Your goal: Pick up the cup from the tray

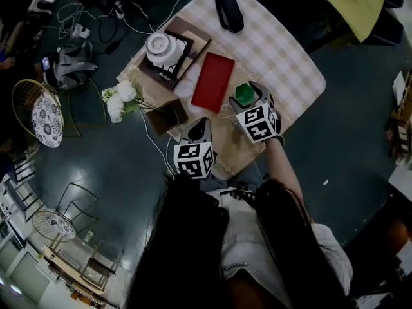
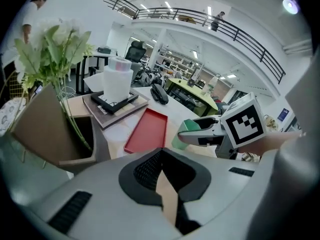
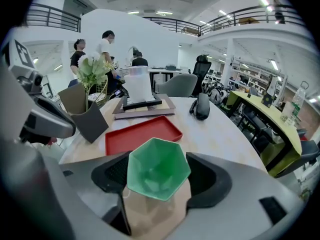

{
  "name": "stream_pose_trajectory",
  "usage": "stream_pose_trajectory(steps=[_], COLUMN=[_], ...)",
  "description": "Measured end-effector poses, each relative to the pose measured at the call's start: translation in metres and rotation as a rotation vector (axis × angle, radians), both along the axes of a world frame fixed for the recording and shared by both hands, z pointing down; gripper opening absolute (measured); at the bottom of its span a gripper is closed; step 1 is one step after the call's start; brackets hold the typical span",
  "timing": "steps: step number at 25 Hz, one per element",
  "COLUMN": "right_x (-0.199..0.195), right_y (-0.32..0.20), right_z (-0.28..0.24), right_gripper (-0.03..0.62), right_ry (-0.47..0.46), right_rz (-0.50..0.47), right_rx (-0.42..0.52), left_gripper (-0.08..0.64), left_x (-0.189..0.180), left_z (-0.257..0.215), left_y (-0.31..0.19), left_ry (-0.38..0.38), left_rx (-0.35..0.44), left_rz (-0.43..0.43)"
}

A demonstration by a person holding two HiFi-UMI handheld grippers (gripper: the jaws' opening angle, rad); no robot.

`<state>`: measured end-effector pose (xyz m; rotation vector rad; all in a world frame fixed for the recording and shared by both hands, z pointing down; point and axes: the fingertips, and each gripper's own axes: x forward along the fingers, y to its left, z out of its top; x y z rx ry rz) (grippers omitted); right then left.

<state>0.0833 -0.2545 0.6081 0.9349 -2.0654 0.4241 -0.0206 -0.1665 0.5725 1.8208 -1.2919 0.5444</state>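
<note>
Low centre, our right gripper [image 3: 158, 176] clasps the green cup [image 3: 157, 165] by its faceted walls; we judge it light, stiff, slick. Our left gripper [image 2: 162, 156] sits closed, empty.

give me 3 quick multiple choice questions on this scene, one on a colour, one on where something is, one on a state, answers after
1. What colour is the flat rectangular tray?
A blue
B red
C white

2. Where is the green hexagonal cup?
A on the tray
B on the floor
C between the jaws of the right gripper

3. What state is the left gripper in?
A shut, holding nothing
B shut on the cup
C wide open around the tray

Answers:
1 B: the tray shows red in all three views.
2 C: the right gripper view shows the cup held between its jaws, with the tray lying bare beyond it.
3 A: the left gripper view shows its jaw tips together with nothing between them.
</note>
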Motion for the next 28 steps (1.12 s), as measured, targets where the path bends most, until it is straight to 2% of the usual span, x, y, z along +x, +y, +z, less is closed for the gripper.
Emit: stream_pose_trajectory(steps=[7,11,19,24,28], right_x=[-0.001,-0.003,0.014,0.037,0.038], right_y=[0.0,0.003,0.006,0.014,0.029], right_z=[0.0,-0.014,-0.062,-0.073,-0.093], right_gripper=[0.339,0.341,0.345,0.345,0.342], right_ry=[-0.02,-0.049,-0.217,-0.359,-0.449], right_rz=[-0.002,0.004,0.151,0.343,0.367], right_rx=[-0.014,0.018,0.085,0.062,0.078], left_gripper=[0.008,0.008,0.008,0.009,0.008], left_x=[-0.001,-0.004,-0.008,-0.005,0.002], left_z=[-0.008,-0.01,-0.024,-0.04,-0.052], left_y=[-0.005,-0.002,0.003,0.006,0.01], left_ry=[0.03,0.018,0.011,0.02,0.046], left_rx=[0.031,0.036,0.072,0.106,0.137], left_rz=[-0.034,-0.026,-0.007,0.019,0.037])
